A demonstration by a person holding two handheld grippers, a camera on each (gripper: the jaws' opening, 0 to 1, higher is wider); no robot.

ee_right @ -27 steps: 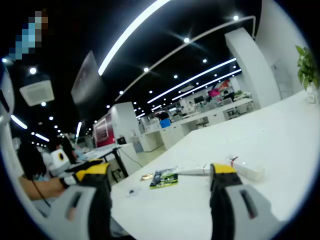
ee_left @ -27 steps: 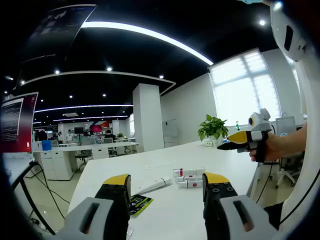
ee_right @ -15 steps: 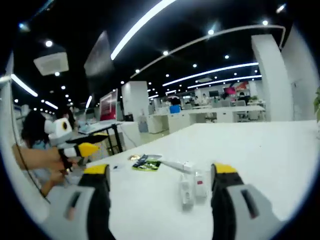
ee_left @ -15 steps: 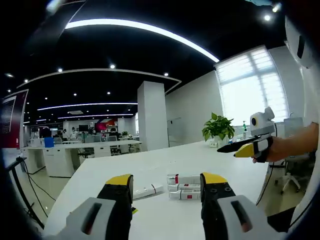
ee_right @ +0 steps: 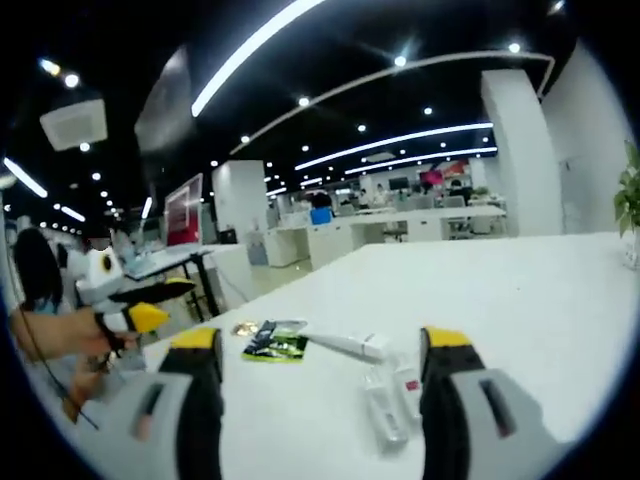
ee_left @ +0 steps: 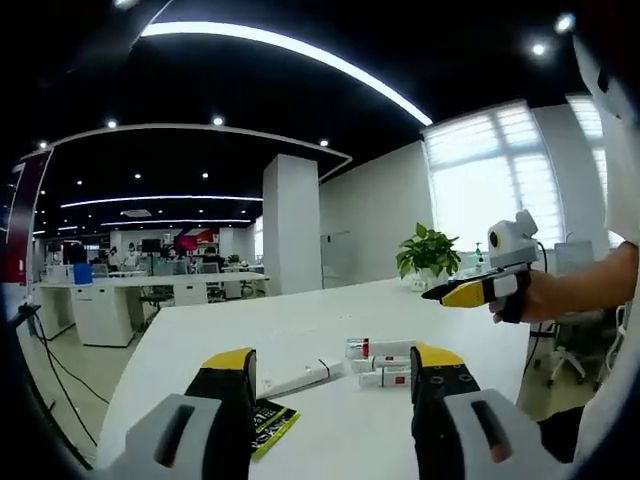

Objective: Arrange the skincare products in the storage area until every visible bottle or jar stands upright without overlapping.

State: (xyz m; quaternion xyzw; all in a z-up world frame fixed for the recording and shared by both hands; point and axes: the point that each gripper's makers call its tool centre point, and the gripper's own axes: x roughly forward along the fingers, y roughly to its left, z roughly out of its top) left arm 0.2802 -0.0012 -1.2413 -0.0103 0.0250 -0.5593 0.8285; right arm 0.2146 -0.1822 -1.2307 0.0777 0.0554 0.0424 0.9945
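Several white skincare tubes with red marks lie flat on the white table (ee_left: 230, 330). A pair (ee_left: 385, 350) rests side by side, and a longer tube (ee_left: 300, 379) lies to their left. My left gripper (ee_left: 332, 358) hovers open above them, holding nothing. In the right gripper view, two tubes (ee_right: 390, 400) lie between my jaws and the longer tube (ee_right: 345, 344) lies beyond. My right gripper (ee_right: 320, 342) is open and empty. The right gripper (ee_left: 470, 291) also appears in a hand at the right of the left gripper view. The left gripper (ee_right: 135, 300) appears at the left of the right gripper view.
A black and green packet (ee_left: 265, 420) lies near the tubes, also seen as the packet (ee_right: 274, 343) left of the long tube. A potted plant (ee_left: 428, 252) stands at the table's far end. Desks, chairs and people fill the office behind.
Both cameras have shifted a little, so the tubes sit differently in each view. The tubes and packet lie where they were. Both grippers stay open and empty.
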